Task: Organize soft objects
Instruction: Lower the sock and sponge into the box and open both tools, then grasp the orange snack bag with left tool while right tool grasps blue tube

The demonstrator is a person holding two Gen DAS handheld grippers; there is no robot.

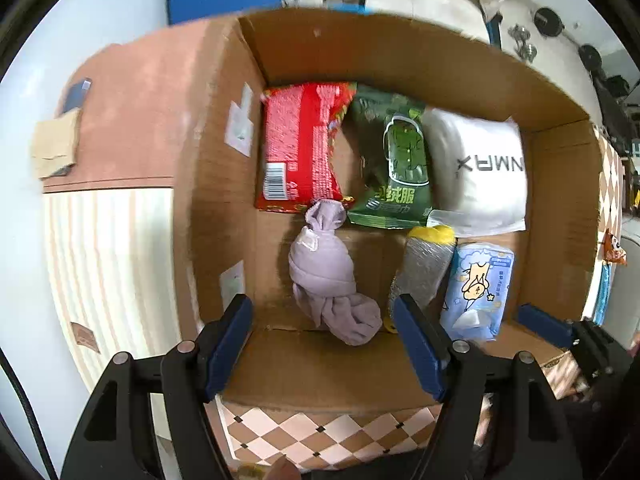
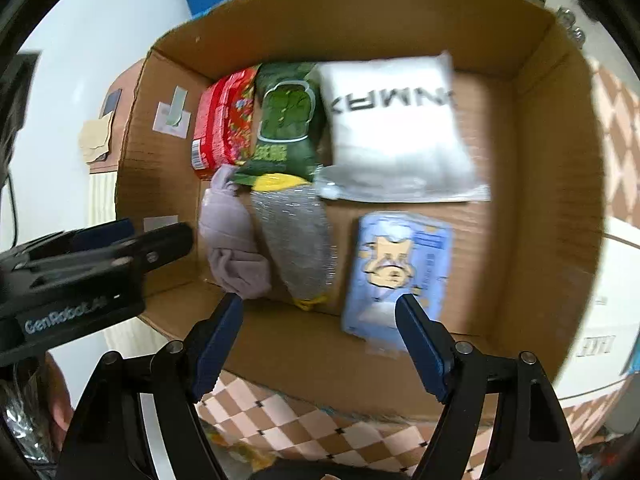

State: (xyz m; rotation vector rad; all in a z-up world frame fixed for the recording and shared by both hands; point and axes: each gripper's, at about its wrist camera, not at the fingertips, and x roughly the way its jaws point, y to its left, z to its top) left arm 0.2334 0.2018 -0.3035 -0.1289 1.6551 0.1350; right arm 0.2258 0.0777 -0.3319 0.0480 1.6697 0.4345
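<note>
Both tools, left tool (image 1: 328,344) and right tool (image 2: 320,340), hang released and empty over my cardboard box (image 1: 400,52). Inside it: purple cloth bundle (image 1: 324,268) near left, grey sponge (image 1: 424,268) beside it, blue tissue pack (image 1: 478,284) near right; three packets along the far wall.

In box (image 1: 400,56): 3 packs (image 1: 390,160) along back wall, sock bundle (image 1: 328,276) + tissue pack (image 1: 478,284) in front.
</note>
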